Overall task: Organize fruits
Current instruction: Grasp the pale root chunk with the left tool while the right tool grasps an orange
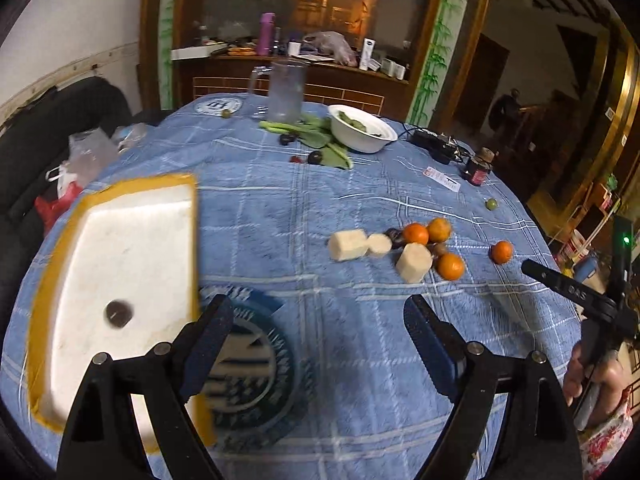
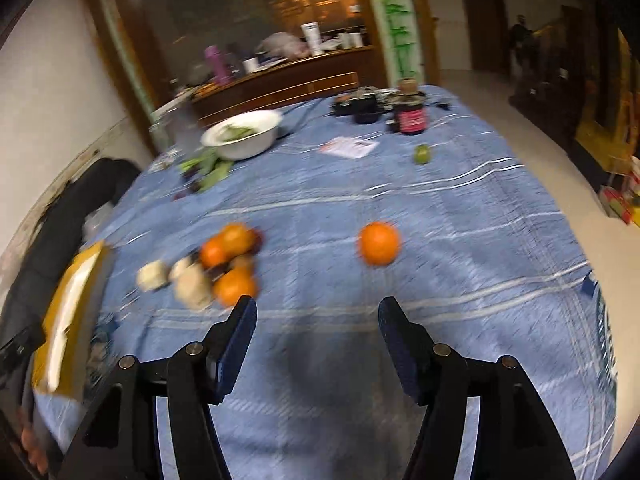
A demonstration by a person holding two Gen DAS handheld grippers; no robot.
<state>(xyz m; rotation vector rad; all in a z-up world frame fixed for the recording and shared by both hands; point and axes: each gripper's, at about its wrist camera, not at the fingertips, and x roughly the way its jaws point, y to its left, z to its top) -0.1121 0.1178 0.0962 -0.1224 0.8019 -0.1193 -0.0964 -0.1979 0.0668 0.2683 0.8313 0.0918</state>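
Observation:
A white foam box with yellow taped rim (image 1: pixel 120 264) lies at the table's left, with one dark fruit (image 1: pixel 118 313) inside. My left gripper (image 1: pixel 318 320) is open and empty, its left finger next to the box's right wall. A cluster of oranges (image 1: pixel 416 234), pale peeled chunks (image 1: pixel 347 244) and dark fruits sits mid-table; it also shows in the right wrist view (image 2: pixel 234 288). A lone orange (image 2: pixel 379 243) lies just ahead of my open, empty right gripper (image 2: pixel 316 312). The right gripper (image 1: pixel 532 268) also shows in the left wrist view at the right edge.
A white bowl of greens (image 1: pixel 362 128) with leaves and dark fruits beside it stands far back, next to a clear jug (image 1: pixel 285 90). A small green fruit (image 2: pixel 422 154), a dark jar (image 2: pixel 411 118) and a paper slip (image 2: pixel 350 147) lie far right. Blue checked cloth covers the table.

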